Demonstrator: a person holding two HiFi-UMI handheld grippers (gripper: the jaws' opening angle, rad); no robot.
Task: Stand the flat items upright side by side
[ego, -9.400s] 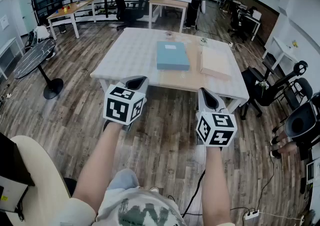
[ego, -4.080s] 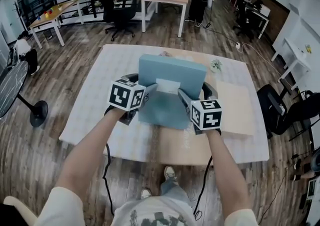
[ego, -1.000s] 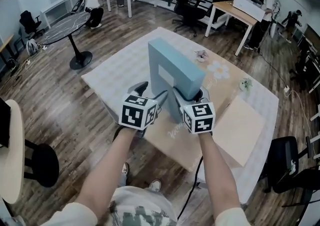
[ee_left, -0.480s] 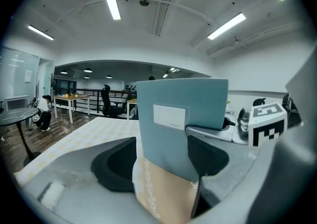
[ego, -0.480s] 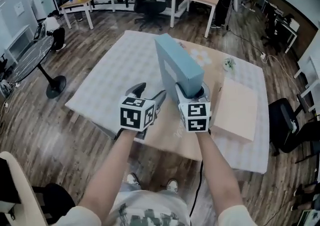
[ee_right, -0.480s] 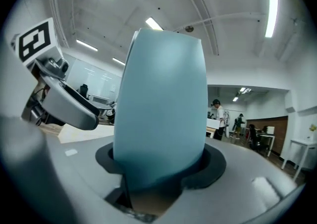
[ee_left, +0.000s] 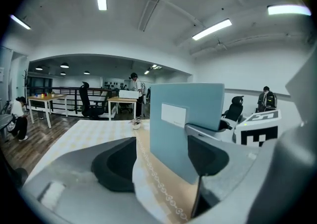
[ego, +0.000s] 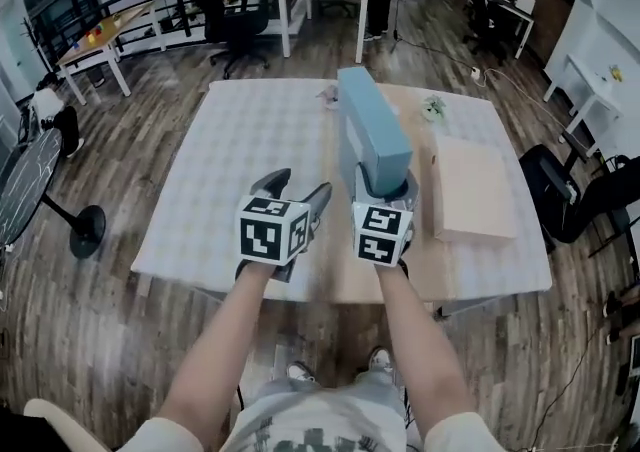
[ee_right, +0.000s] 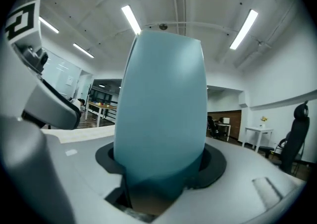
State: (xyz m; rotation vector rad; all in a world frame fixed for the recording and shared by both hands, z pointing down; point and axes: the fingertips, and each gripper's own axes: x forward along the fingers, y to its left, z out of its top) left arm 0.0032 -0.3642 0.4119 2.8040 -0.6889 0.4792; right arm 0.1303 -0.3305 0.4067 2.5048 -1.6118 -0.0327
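A flat blue box (ego: pixel 372 130) with a white label stands upright on its edge on the table, its narrow side toward me. My right gripper (ego: pixel 386 186) is shut on its near lower end; in the right gripper view the blue box (ee_right: pixel 163 109) fills the space between the jaws of the right gripper (ee_right: pixel 161 171). My left gripper (ego: pixel 298 190) hovers just left of the box, open and holding nothing. In the left gripper view the blue box (ee_left: pixel 185 124) stands just beyond the left gripper (ee_left: pixel 163 161). A flat beige box (ego: pixel 470 188) lies on the table to the right.
The table (ego: pixel 240 160) carries a white patterned cloth and a bare wooden strip. Two small ornaments (ego: pixel 328 93) (ego: pixel 432 108) sit at its far side. A black chair (ego: pixel 590 202) stands to the right. Desks, chairs and people fill the room behind.
The blue box has stayed upright in my right gripper and has swung so that its narrow side faces me. My left gripper has kept beside it, open.
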